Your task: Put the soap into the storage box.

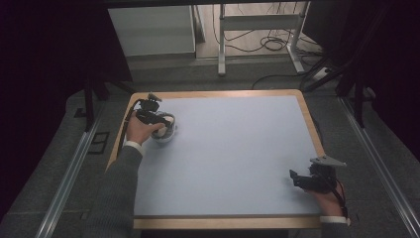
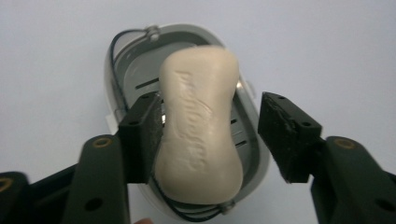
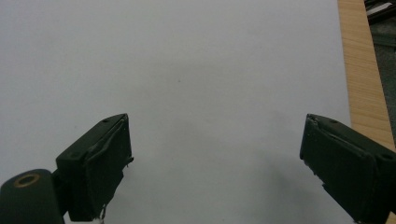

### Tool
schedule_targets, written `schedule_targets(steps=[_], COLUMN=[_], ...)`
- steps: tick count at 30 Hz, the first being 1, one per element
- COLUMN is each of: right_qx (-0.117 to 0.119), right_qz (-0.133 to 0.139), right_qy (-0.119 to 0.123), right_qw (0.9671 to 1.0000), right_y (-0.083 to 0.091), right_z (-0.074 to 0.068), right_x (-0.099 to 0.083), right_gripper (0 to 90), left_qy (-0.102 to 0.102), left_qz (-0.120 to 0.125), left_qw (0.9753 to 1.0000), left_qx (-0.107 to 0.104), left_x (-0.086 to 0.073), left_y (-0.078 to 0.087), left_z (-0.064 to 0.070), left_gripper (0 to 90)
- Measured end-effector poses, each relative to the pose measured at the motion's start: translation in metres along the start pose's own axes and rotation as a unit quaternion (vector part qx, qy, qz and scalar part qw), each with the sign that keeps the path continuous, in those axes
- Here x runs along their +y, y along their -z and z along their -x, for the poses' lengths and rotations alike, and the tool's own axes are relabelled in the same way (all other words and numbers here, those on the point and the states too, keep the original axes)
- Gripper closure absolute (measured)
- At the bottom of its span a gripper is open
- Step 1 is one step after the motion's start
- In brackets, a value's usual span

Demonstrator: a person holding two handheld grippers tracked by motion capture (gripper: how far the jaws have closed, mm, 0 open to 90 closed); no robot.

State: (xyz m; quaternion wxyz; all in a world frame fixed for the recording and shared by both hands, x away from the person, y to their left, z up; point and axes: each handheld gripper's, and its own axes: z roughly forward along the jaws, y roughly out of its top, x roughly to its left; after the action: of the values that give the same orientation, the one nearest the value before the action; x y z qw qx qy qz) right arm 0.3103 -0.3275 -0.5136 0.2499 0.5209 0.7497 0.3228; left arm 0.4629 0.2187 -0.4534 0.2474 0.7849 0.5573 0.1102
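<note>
The bar of soap (image 2: 200,123) lay in its white soap dish (image 2: 122,56) near the surface's (image 1: 233,153) far left corner, bracketed by the left hand-held gripper (image 2: 210,135), jaws open, one touching it. Whether grasping or releasing was unclear; next probably called for closing squarely or lifting clear. The right hand-held gripper (image 3: 217,163) hovered open and empty.

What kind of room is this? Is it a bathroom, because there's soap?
Probably not a bathroom; more likely a lab or workshop. The soap lies in its dish on a plain table, cables trail over the floor, and a metal desk frame stands behind.
</note>
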Motion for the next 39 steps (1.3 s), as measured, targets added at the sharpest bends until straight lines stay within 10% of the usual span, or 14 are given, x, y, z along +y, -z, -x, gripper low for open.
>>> schedule_targets(steps=[19, 30, 39], right_qx=[-0.001, 0.001, 0.000], right_qz=[0.000, 0.002, 0.004], right_qy=[0.002, 0.004, 0.005], right_qw=[1.0000, 1.0000, 1.0000], right_y=[0.000, 0.001, 0.002], right_z=[-0.001, -0.003, -0.003], right_x=[0.000, 0.001, 0.001], right_gripper=[8.6, 8.6, 8.6], left_qy=[-0.066, -0.110, -0.114], left_qz=[0.072, 0.084, 0.075], left_qw=[0.9936, 0.9851, 0.9856], left_qx=[-0.056, -0.102, -0.100], left_x=[-0.029, -0.077, -0.117], left_y=[0.035, 0.032, 0.018], left_z=[0.036, 0.072, 0.084], left_gripper=[29.1, 27.9, 27.1])
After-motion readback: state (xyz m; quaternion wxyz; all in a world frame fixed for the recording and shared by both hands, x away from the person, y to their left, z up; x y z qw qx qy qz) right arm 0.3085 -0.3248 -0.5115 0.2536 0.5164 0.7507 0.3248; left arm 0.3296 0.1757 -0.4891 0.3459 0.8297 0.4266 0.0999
